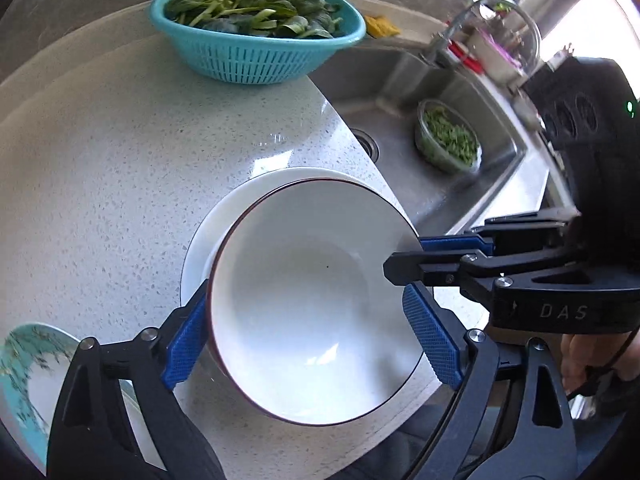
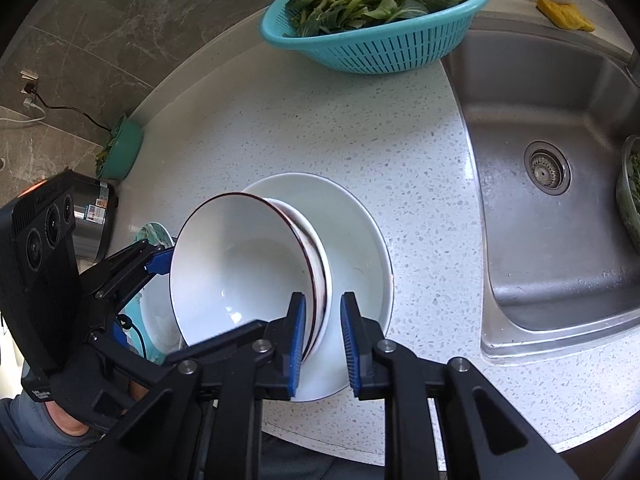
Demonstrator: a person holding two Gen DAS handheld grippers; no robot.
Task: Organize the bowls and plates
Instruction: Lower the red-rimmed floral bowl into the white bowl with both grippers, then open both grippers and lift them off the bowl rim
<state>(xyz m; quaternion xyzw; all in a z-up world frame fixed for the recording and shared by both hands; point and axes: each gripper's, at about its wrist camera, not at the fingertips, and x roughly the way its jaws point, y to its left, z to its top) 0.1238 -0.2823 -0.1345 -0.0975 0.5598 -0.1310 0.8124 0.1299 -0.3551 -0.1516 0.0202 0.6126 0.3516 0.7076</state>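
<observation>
Crockery sits stacked near the front edge of the speckled worktop (image 2: 280, 128), and going left to right: a floral plate (image 1: 24, 364) lies at the far left, then the left gripper (image 1: 312, 344), fingers spread wide on either side of the white bowl (image 1: 304, 292), its left pad right against the outer wall, the right pad standing clear. That bowl, dark-rimmed, rests tilted in another bowl on a wide white plate (image 2: 360, 240). Next, the right gripper (image 2: 323, 350), fingers drawn in close about the right-hand rim of the stack; whether both pads actually press, I can't tell. Further back, a teal colander (image 2: 376, 40) of greens, then the steel sink (image 2: 552, 240) on the right.
</observation>
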